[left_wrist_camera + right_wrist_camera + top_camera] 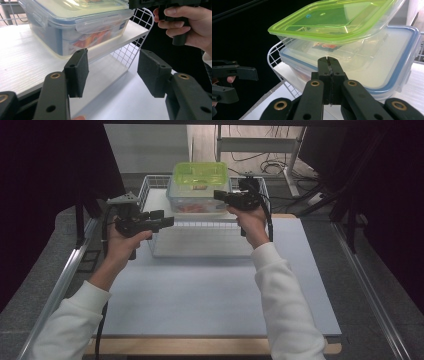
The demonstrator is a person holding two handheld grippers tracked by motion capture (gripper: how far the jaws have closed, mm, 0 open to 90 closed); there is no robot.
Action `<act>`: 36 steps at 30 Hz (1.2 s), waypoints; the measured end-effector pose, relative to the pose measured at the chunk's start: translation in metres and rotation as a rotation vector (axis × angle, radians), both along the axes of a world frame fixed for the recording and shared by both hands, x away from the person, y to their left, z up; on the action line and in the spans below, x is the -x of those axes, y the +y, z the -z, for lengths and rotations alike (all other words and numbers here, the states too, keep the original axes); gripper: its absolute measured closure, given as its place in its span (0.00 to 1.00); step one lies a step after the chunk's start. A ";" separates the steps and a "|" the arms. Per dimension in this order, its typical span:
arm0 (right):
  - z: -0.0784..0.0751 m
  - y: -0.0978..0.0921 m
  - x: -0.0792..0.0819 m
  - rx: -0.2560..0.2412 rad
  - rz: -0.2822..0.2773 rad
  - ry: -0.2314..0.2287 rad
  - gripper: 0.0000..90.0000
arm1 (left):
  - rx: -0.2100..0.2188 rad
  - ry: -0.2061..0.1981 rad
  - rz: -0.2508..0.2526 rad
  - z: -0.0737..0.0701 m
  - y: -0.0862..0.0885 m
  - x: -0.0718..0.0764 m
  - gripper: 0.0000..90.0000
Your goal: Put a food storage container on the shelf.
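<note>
Table (210, 347): wooden edge visible along the near side, top covered by a pale blue-grey mat (210, 295). On the mat, at its far end: one white wire rack (155, 227) with a white shelf board. On that shelf: a clear latch-lid container (197, 200), and a green-lidded container (200, 176) stacked on it.

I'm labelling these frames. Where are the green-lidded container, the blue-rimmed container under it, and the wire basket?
green-lidded container (332, 21): right gripper view, middle of its lid.
blue-rimmed container (75, 27): left gripper view, front wall by the latch.
wire basket (150, 182): high view, far left rim.
</note>
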State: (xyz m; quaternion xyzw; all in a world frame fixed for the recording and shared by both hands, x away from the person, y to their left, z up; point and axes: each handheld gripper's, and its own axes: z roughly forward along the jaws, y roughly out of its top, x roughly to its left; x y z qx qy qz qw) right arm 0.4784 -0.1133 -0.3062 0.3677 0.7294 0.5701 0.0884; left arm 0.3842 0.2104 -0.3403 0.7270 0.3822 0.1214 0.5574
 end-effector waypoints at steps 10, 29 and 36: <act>-0.003 -0.009 0.018 0.000 -0.025 -0.023 0.99 | 0.001 0.004 0.001 0.006 0.002 0.008 0.42; 0.067 -0.082 0.098 0.005 -0.072 -0.035 0.99 | 0.058 0.046 0.017 0.066 0.013 0.062 0.34; 0.110 -0.103 0.116 0.042 -0.056 0.004 0.82 | 0.027 0.065 0.032 0.094 0.007 0.078 0.33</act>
